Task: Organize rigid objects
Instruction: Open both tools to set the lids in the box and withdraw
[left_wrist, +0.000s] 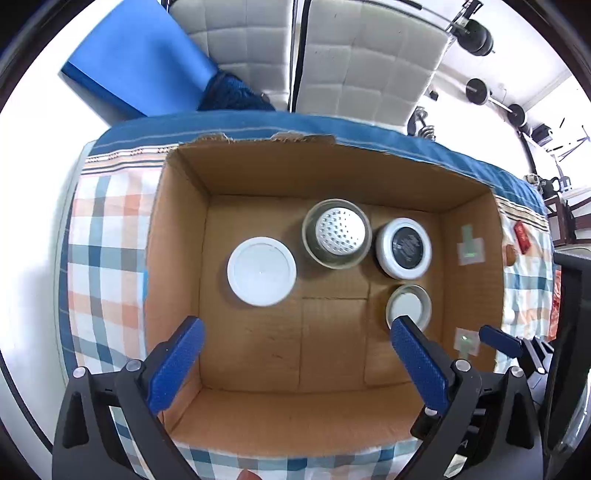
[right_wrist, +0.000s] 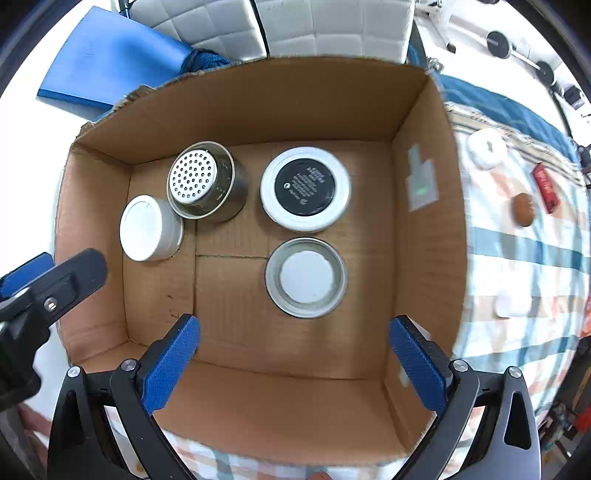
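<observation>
Both the left gripper (left_wrist: 297, 332) and right gripper (right_wrist: 293, 330) hang wide open and empty above the box (right_wrist: 258, 110); they should next fetch the white disc (right_wrist: 487, 147) at upper right.

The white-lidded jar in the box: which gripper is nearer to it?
Left. The left gripper hangs open above the white-lidded jar; the right gripper hangs open farther right, over the metal lid.

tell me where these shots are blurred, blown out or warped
Left wrist view: the cardboard box bows from fisheye distortion, and the floor at the left is blown out white. Right wrist view: the plaid cloth and the box's right wall smear with blur, while the perforated metal cup stays sharp.
</observation>
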